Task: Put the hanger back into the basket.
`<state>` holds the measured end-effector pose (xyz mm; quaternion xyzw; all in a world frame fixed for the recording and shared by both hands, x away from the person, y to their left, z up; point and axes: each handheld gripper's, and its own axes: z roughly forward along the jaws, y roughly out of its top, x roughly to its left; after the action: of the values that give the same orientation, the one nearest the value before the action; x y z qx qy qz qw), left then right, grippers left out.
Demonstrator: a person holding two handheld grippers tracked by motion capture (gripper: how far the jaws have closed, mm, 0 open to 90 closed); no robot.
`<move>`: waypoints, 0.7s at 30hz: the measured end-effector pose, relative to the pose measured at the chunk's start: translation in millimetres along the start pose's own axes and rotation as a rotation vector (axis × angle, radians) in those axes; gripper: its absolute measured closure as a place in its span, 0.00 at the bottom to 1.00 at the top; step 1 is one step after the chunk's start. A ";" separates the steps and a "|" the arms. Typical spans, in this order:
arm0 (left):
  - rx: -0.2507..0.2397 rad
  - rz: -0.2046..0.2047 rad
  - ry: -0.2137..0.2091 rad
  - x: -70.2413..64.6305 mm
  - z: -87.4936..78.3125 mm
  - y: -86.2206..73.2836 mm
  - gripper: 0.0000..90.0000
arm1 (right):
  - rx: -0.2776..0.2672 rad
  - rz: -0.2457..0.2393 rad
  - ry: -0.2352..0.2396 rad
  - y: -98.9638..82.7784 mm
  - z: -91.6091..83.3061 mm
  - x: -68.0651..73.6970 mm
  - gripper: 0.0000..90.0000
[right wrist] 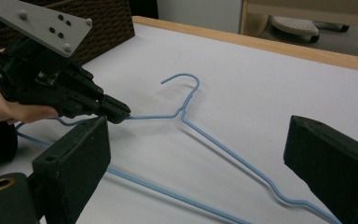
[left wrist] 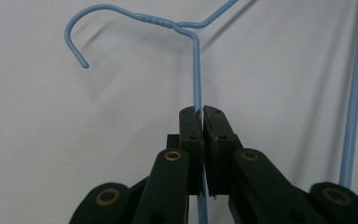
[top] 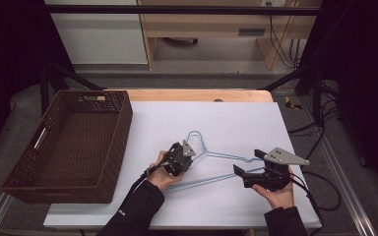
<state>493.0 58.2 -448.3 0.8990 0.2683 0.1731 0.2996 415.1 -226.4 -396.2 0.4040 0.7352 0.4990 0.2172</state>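
Nearest the camera in the high view, two dark-sleeved forearms come up from the bottom edge, each hand wrapped around a black two-jaw gripper. The left gripper (top: 181,158) is clenched on the thin light-blue wire coat hanger (top: 216,157): in the left gripper view its jaws are pressed together with the shoulder wire pinched between them, just short of the twisted neck, and the hook curls away beyond the tips. The right gripper (top: 248,164), topped by a grey three-cornered plate, stands released, its jaws spread wide apart; in the right gripper view the two black pads frame the hanger's other shoulder and lower bar without touching either wire. That view also shows the left gripper farther off, its closed tips on the wire beside the neck.

The hanger lies flat on the white tabletop sheet (top: 236,120), near the table's middle, with its hook pointing away from the person and its lower bar closest to them, running between the two hands.

To the left of the sheet sits a dark brown rectangular woven wicker basket (top: 120,123) with cut-out handles, well apart from the hanger.

Beyond the table's wooden far edge are grey floor, a pale wooden desk (top: 211,24) and hanging black cables (top: 285,49)
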 end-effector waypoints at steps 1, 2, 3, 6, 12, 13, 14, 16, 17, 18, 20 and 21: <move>-0.006 0.003 0.004 -1.0 -0.8 0.0 0.97 | -0.002 0.003 0.005 0.0 1.4 0.2 0.09; -0.007 0.007 0.008 -1.5 -1.8 0.1 0.97 | 0.003 0.004 0.004 -0.1 3.0 0.1 0.09; -0.006 0.005 0.012 -2.3 -2.9 0.5 0.97 | 0.005 0.008 0.006 -0.2 4.6 0.2 0.09; -0.014 0.007 0.014 -3.2 -4.7 0.7 0.97 | 0.017 0.007 0.006 -0.3 9.4 -0.1 0.09; -0.018 0.013 0.030 -4.7 -10.3 1.4 0.97 | 0.032 0.003 0.013 1.3 20.4 1.5 0.10; -0.020 0.014 0.031 -4.7 -11.0 1.4 0.97 | 0.034 0.005 0.018 1.6 22.5 2.1 0.10; -0.018 0.014 0.032 -4.6 -11.9 1.6 0.97 | 0.039 -0.001 0.019 1.9 24.4 2.3 0.10; -0.020 0.016 0.036 -4.7 -13.5 1.7 0.97 | 0.046 0.000 0.021 2.8 28.5 3.5 0.11; -0.023 0.016 0.043 -5.0 -14.2 1.8 0.97 | 0.047 -0.001 0.023 3.2 30.6 4.0 0.11; -0.024 0.015 0.042 -5.2 -15.0 1.9 0.97 | 0.051 -0.001 0.027 3.7 32.4 4.7 0.11; -0.032 0.016 0.042 -5.5 -16.7 2.0 0.97 | 0.054 -0.001 0.028 4.8 36.5 5.7 0.12; -0.028 0.018 0.042 -5.7 -17.5 2.2 0.97 | 0.053 0.006 0.033 5.3 38.8 5.6 0.12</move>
<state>481.1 61.2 -434.4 0.8932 0.2640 0.1986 0.3051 441.9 -199.3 -406.7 0.4036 0.7506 0.4866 0.1925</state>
